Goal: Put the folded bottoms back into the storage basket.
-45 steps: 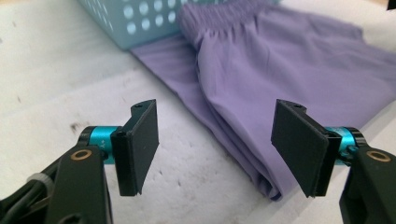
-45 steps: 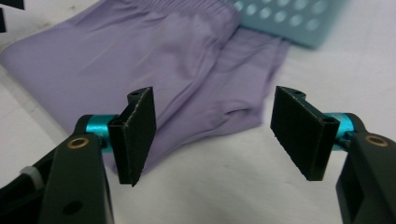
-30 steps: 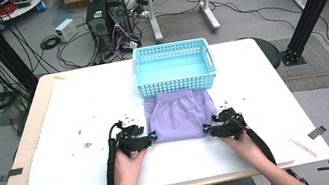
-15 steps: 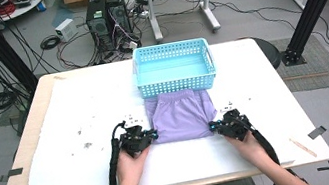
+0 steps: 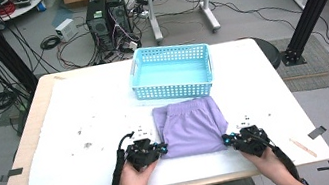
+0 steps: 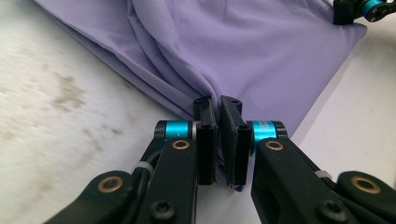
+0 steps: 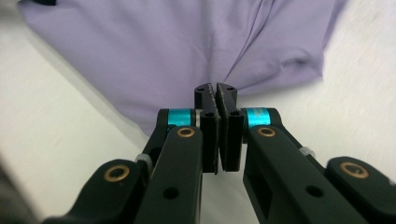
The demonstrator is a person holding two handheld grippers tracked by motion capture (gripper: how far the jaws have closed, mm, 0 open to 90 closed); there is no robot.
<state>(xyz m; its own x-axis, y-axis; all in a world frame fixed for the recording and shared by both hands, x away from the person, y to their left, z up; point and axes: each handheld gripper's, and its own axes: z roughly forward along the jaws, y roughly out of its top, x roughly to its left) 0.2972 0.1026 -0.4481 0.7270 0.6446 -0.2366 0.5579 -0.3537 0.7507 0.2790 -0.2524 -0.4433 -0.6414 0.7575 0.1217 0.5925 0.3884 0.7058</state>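
High view, basket (image 5: 173,73), purple garment (image 5: 189,127)

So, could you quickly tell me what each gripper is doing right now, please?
Left gripper: shut on the purple garment, near corner.
Right gripper: shut on the same garment's other near corner.

Shorts (image 5: 189,126) flat before me at table (image 5: 69,108) centre, basket (image 5: 172,73) touching at their twelve o'clock, my left gripper (image 5: 161,150) at seven, my right gripper (image 5: 227,139) at five
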